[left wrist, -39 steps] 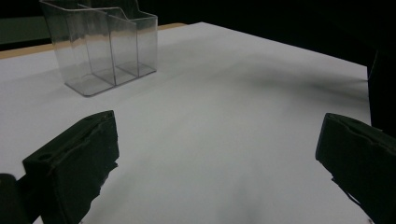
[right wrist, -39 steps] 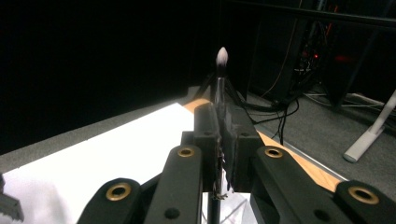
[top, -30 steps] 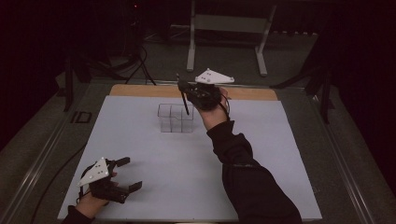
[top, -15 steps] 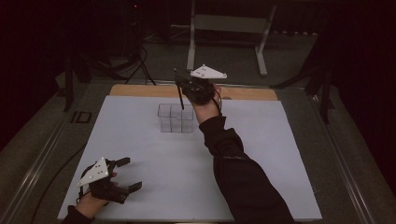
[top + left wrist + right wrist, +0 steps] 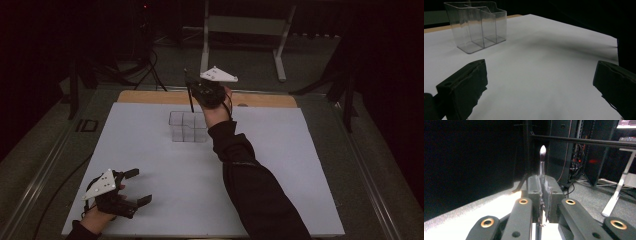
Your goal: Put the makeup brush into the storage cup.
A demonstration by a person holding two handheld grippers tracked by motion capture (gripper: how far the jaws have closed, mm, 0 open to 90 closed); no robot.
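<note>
Against the frames from a second and half a second before, the right gripper [image 5: 192, 86] has slid a little leftward in the high view, from right of the clear organizer [image 5: 188, 126] to above its far edge; the left gripper [image 5: 134, 187] has kept its place at the lower left. The right gripper's jaws are clamped on a thin dark utensil [image 5: 190, 99] with a silvery end [image 5: 542, 150]. In the high view it sits at upper centre, its long axis close to upright, the lower end pointing down toward the organizer's back compartments; whether it touches them I cannot tell. The left gripper's jaws stand wide apart with nothing between them, resting low over the white mat [image 5: 300, 165]. The mat covers a wooden tabletop [image 5: 150, 96]; beyond lie a dark room, cables and a white stand [image 5: 280, 60]
</note>
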